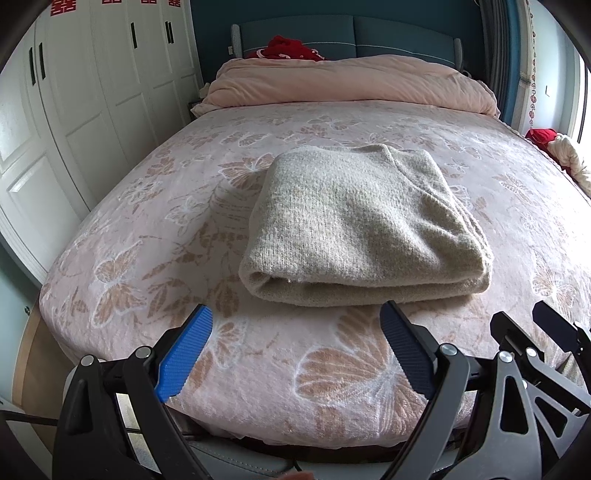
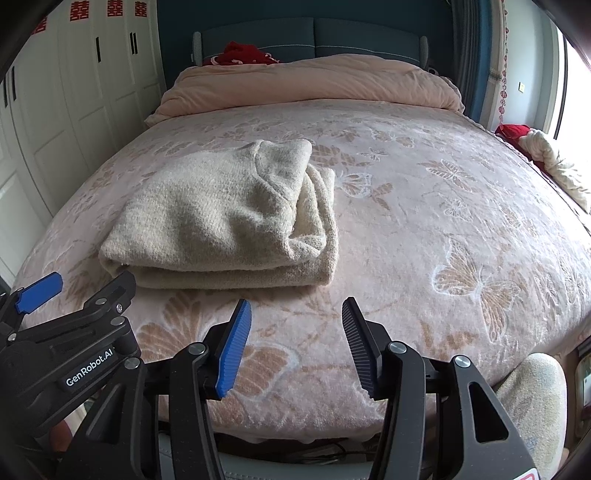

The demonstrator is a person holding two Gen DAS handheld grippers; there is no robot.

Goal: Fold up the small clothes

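wardrobe (image 1: 92, 92): white panelled doors w/ dark handles, far left in both views; red paper cut-outs (image 2: 114, 8) stuck along the top.
bedspread (image 1: 155, 221): pink, plush, butterfly & leaf pattern, covers the whole bed; the near edge curves down below both grippers.
left gripper (image 1: 295, 334): low in the left wrist view, jaws spread wide, nothing btwn them, only bedspread shows in the gap. Blue pad on the left finger, darker pad on the right. Tips just short of the sweater's near fold, not touching. In the right wrist view it also shows at lower left, blue fingertip up.
sweater (image 1: 354, 229): beige knit, folded into a thick squarish bundle, lying flat on the bedspread, mid-bed, nearer the foot. Rolled fold faces the cameras; looser layered edges on its right side. In the left wrist view it's dead ahead of the left gripper; in the right wrist view it sits left of centre.
right gripper (image 2: 297, 321): jaws apart, about half spread, empty; hangs over bare bedspread, right of the sweater's near right corner, clear of it. Its black frame also shows at the lower right of the left wrist view.
duvet (image 1: 351, 83): pale pink, bunched across the head of the bed.
red cloth (image 1: 288, 48): behind the duvet, against the teal headboard (image 1: 406, 35).
cream bundle (image 2: 554, 166): w/ a red bit beside it, at the bed's right edge by the window.
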